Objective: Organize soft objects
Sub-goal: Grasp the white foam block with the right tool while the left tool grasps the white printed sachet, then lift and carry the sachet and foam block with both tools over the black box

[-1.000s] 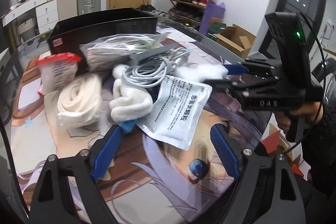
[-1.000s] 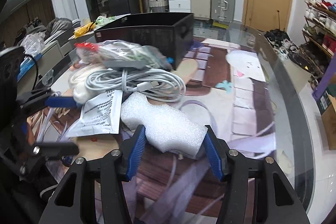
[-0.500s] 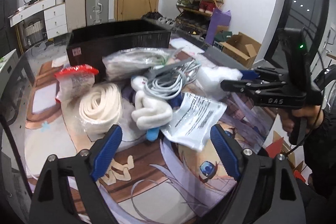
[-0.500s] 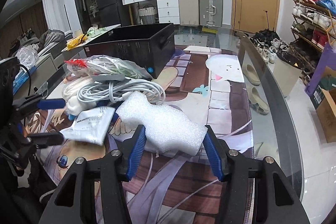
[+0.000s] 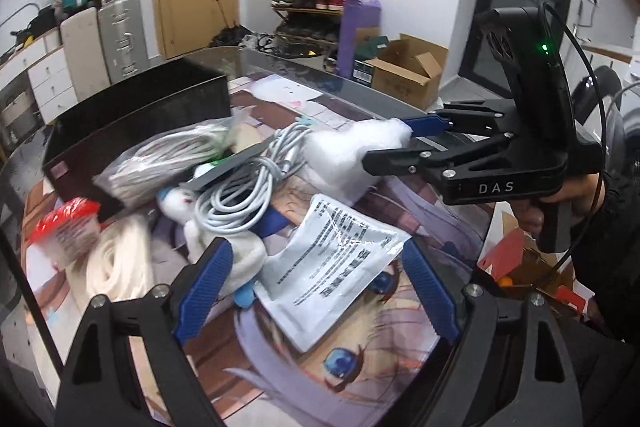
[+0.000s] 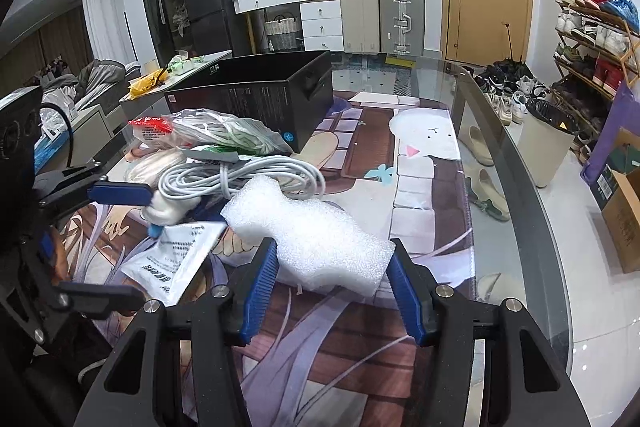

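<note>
Foam block (image 6: pixel 316 239) is sitting pinched in the right tool (image 6: pixel 332 287), near on the surface (image 6: pixel 440 247). Left tool (image 5: pixel 316 291) is hovering spread above a printed pouch (image 5: pixel 332 267). Farther off, coiled cable (image 6: pixel 240 175) and black box (image 6: pixel 256 95) are lying.

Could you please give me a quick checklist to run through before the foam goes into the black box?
1. Right gripper shut on the white foam piece: ok.
2. Foam lifted clear of the printed mat: cannot tell.
3. Grey cable coil free of the foam: not ok, it touches the far end.
4. Black box open on top: ok.
5. Left gripper open and holding nothing: ok.
</note>
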Demonstrator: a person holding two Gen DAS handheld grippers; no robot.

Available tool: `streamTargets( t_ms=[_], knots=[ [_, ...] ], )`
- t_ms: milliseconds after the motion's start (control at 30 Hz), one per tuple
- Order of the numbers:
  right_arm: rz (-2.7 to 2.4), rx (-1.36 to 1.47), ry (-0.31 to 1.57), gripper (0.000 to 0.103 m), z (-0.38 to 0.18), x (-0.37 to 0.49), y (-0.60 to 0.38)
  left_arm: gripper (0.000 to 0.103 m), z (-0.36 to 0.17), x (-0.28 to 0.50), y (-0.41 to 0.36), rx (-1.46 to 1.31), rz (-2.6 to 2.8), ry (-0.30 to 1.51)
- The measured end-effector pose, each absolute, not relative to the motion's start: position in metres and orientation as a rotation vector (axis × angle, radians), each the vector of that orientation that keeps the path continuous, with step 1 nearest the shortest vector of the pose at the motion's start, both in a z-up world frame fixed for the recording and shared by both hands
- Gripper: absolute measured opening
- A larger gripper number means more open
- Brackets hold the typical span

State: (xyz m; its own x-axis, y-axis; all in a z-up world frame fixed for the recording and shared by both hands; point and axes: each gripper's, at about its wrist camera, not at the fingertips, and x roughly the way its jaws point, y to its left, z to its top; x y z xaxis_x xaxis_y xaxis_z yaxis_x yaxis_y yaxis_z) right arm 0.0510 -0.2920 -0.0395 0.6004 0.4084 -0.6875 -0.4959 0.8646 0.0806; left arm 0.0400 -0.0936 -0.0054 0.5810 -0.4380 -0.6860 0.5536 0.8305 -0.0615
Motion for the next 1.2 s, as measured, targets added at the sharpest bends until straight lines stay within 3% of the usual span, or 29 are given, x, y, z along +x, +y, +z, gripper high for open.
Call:
streamTargets(
  t_ms=[233,467,533,600,700,900,1200],
  knots=[
    [0.503,-0.104,0.767,0.055,-0.039,0.049,-0.303,0.087,0.004,0.037,-0.108,0.196,-0.64,0.738],
    [0.507,-0.103,0.767,0.055,-0.039,0.047,-0.303,0.085,-0.013,0.056,-0.124,0.263,-0.613,0.838],
    [0.505,-0.104,0.767,0.055,-0.039,0.046,-0.304,0.079,-0.016,0.056,-0.128,0.281,-0.617,0.849],
    [0.501,-0.108,0.766,0.056,-0.039,0.045,-0.305,0.055,-0.021,0.055,-0.132,0.308,-0.614,0.857],
    [0.499,-0.117,0.763,0.056,-0.037,0.043,-0.304,0.041,-0.022,0.051,-0.132,0.302,-0.639,0.837],
    [0.506,-0.132,0.744,0.055,-0.032,0.038,-0.301,0.03,-0.017,0.045,-0.121,0.29,-0.618,0.801],
    [0.506,-0.165,0.71,0.055,-0.023,0.033,-0.293,0.029,-0.001,0.041,-0.092,0.172,-0.592,0.753]
  ],
)
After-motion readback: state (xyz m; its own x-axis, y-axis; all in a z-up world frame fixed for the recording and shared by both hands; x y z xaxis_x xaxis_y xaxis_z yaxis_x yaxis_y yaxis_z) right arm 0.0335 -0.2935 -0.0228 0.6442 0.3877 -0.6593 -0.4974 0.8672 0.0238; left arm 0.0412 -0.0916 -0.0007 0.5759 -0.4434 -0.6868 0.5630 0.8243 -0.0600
